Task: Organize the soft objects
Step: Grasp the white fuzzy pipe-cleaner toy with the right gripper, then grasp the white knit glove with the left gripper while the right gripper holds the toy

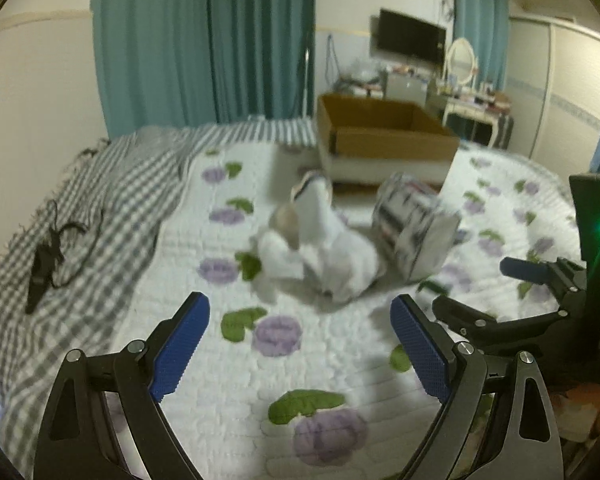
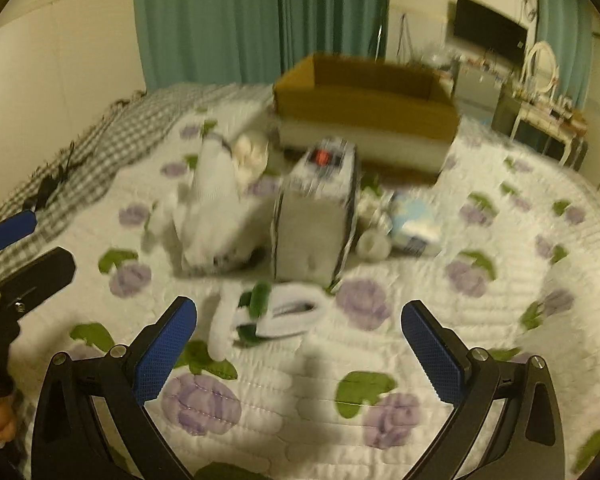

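Note:
A heap of white soft items [image 1: 320, 252] [image 2: 216, 216] lies on the flowered quilt in mid-bed, next to a striped soft cube [image 1: 414, 226] [image 2: 316, 216]. A white sock with green trim [image 2: 276, 314] lies just beyond my right gripper [image 2: 300, 354], which is open and holds nothing. A pale blue packet [image 2: 414, 220] and a small white roll [image 2: 374, 244] sit right of the cube. My left gripper [image 1: 300, 350] is open over bare quilt, short of the heap. An open cardboard box [image 1: 384, 136] [image 2: 364, 108] stands behind everything.
A grey checked blanket [image 1: 80, 216] covers the bed's left side with a black cable [image 1: 56, 248] on it. Teal curtains, a wall television [image 1: 410, 38] and a dressing table [image 1: 474, 104] lie beyond the bed. The right gripper's body [image 1: 540, 300] shows at the left view's right edge.

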A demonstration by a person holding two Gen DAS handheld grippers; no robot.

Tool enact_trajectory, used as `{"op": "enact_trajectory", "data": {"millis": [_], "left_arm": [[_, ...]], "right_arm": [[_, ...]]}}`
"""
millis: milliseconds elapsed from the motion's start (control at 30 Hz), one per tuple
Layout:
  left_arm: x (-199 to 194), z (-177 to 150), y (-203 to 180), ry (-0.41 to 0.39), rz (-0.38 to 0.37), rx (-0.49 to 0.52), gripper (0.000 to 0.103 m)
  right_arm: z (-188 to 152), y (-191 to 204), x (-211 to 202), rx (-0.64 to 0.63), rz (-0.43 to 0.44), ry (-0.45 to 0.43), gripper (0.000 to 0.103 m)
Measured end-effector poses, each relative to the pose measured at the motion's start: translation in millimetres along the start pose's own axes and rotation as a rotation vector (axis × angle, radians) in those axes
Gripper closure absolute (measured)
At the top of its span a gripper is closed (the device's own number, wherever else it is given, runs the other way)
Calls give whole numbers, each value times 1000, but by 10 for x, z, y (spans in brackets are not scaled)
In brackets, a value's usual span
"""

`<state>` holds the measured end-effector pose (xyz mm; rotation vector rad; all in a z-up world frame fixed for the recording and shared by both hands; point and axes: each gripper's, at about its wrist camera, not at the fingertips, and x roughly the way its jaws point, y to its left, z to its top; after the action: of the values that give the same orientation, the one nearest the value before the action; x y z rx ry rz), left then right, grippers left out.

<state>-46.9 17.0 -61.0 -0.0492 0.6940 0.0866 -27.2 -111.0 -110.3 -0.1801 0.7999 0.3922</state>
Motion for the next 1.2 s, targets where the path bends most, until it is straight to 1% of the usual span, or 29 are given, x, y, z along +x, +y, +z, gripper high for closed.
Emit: {"op": "enact_trajectory", "data": {"millis": [167,233,267,300,333,367,433,567,667,733,800,833,867,1000,1067,1167,1200], "left_arm": [[177,-50,81,46,6,-22,10],[220,-46,96,58,-1,-31,10],[232,-40,98,63,-3,-31,10],[246,-36,100,66,-5,-29,10],[254,-28,86,71,-7,-25,10],[261,-20,74,73,-11,-21,10],[270,5,32,79,-28,-12,10],[327,61,-120,106,-59,3,11],[472,114,-261,147,-10,6,12],[595,153,-308,166,-45,-18,12],[736,200,-353,192,-73,-49,21],[798,219,-378,203,-79,-56,31],[866,238,-400,214,-79,-61,36],[1116,305,-445,236,-84,-97,36],[1186,356,-459,219,-73,-104,36],[1254,384,-466,204,-67,-87,37],[1268,374,-473,207,-65,-81,39]], "right_arm": [[-40,36,314,6,39,61,0],[-33,38,413,13,51,76,3],[-25,32,458,21,58,84,10],[-11,23,486,26,64,92,24],[-4,14,518,31,79,100,32],[-1,14,529,34,90,105,37],[10,-3,512,41,102,109,37],[77,-133,290,71,88,57,38],[149,-336,118,118,48,9,38],[176,-475,57,149,19,-13,38],[171,-589,50,180,-4,-17,38],[167,-638,59,195,-11,-13,38],[153,-665,58,200,-13,-12,38],[153,-677,102,197,-23,-5,37],[155,-665,126,189,-24,-1,37],[146,-656,159,180,-28,7,37],[139,-658,161,179,-27,8,37]]}}
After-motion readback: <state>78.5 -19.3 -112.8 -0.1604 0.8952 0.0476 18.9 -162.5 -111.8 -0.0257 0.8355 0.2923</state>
